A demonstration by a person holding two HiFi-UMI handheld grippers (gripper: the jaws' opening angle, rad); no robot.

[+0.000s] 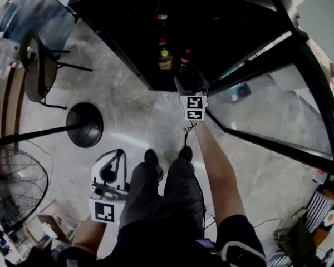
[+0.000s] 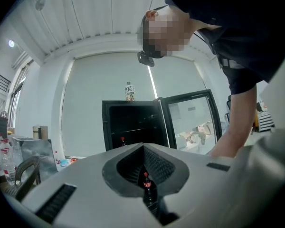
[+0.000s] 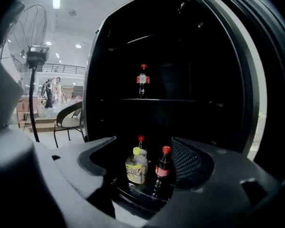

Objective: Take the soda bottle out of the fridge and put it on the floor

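Nearest first: the left gripper (image 1: 119,154) is held low beside the person's dark trouser leg (image 1: 156,199). Its jaws are pressed together with nothing pinched in them.

The right gripper (image 3: 142,152) is stretched out at the mouth of the black open-fronted fridge (image 1: 117,4). Its jaws are spread wide and nothing is clamped.

Just ahead of it, the small dark soda bottle with a red cap and red label (image 3: 161,169) is seen standing upright on the fridge's bottom shelf. It's framed between the jaws but not touched by either one.

A squat yellow-capped bottle with a yellow label (image 3: 135,167) is parked just left of the soda. A clear red-capped bottle (image 3: 141,140) is tucked behind the yellow-capped one.

Higher up and farther back, a second dark red-labelled bottle (image 3: 142,82) is set on the upper shelf.

The fridge's black-framed glass door (image 1: 267,110) is swung open to the right of the right gripper.

Off to that gripper's left, a black pedestal fan (image 3: 33,56) and a dark curved-back chair (image 3: 69,120) are seen on the grey marbled floor (image 1: 133,121).
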